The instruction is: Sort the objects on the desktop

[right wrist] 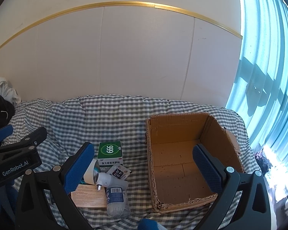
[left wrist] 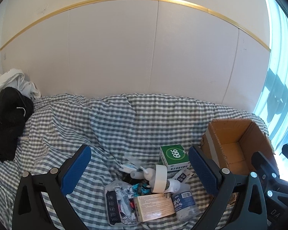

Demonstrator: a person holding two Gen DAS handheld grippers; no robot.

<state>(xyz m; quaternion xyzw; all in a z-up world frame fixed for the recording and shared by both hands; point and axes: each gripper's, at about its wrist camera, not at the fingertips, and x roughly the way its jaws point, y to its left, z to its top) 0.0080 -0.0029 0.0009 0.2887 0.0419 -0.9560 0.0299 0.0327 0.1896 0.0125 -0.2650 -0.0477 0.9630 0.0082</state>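
A pile of small objects lies on the checked cloth: a green "999" medicine box (left wrist: 173,156) (right wrist: 110,153), a roll of white tape (left wrist: 160,178), a crushed water bottle (left wrist: 184,203) (right wrist: 116,199), a tan flat box (left wrist: 155,207) (right wrist: 90,196), a white plug device (right wrist: 103,179) and a crumpled plastic packet (left wrist: 118,203). An open cardboard box (right wrist: 190,161) (left wrist: 234,143), empty inside, stands to the right. My left gripper (left wrist: 140,170) is open above the pile. My right gripper (right wrist: 144,170) is open between the pile and the cardboard box.
Black and white clothes (left wrist: 7,115) lie at the far left against the wall. A curtained window (right wrist: 268,76) is at the right. The checked cloth (left wrist: 105,118) is wrinkled. The left gripper's body (right wrist: 15,159) shows at the left of the right wrist view.
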